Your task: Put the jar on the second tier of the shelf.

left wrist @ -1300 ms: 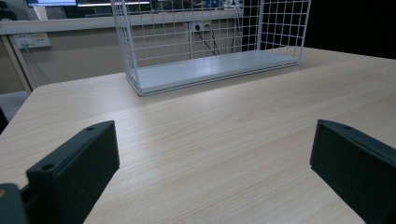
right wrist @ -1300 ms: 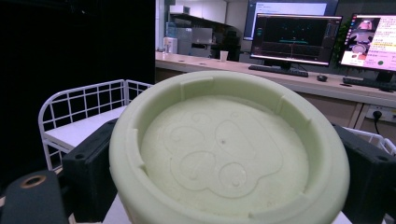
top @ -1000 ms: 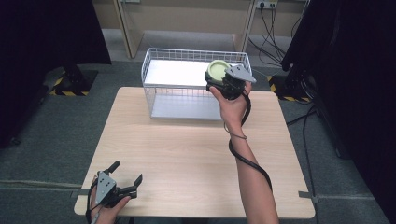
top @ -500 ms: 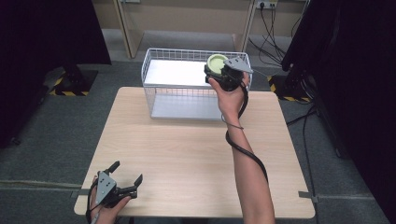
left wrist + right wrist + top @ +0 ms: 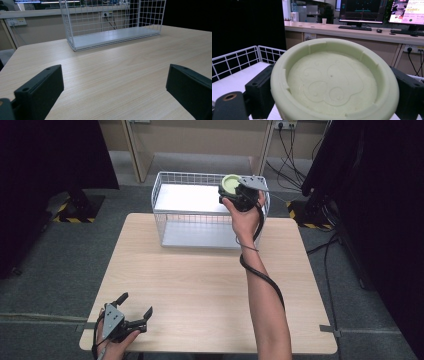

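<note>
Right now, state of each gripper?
Left gripper: open, holding nothing, low over the table.
Right gripper: closed on the pale green round container, above the wire basket.

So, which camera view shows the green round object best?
The right gripper view: the green round object is close, showing its rim and embossed face between the black jaws. The high view shows it small, held by the right gripper above the wire basket.

Wooden table (image 5: 200, 285) — grey carpet (image 5: 60, 250), monitors (image 5: 362, 10) behind.
</note>
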